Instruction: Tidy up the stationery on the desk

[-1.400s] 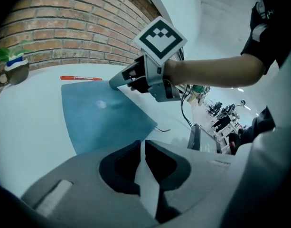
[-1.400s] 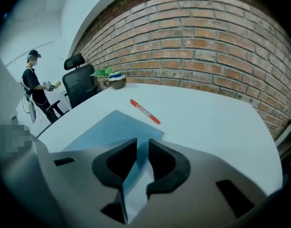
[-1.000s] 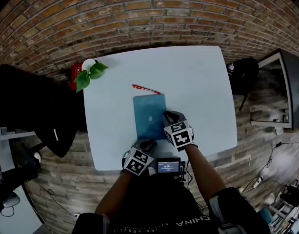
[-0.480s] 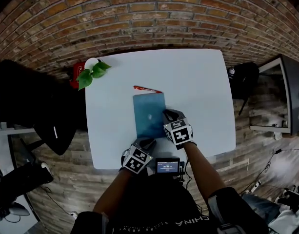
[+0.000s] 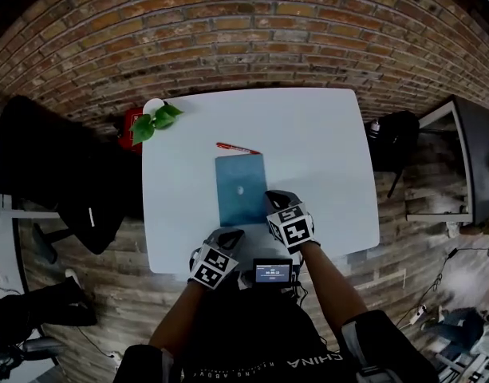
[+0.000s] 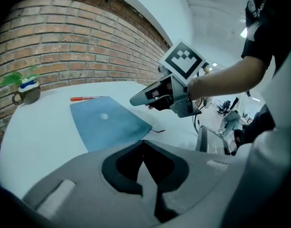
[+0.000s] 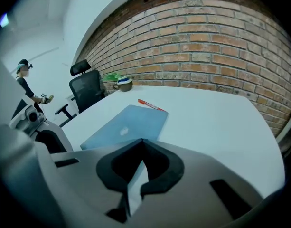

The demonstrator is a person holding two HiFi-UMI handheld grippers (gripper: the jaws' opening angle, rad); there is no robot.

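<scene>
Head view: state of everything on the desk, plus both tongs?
laptop: lid closed, flat on the desk
red pen: lying flat beside the laptop's far edge
potted plant: upright at the desk's far left corner
left tongs: just closed, shut, nothing between
right tongs: just closed, shut, nothing between

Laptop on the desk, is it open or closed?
Closed. The laptop lies flat on the desk, lid down with its logo facing up; no screen or keyboard shows.

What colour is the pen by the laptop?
The pen is red; the right gripper view shows it best.
</scene>
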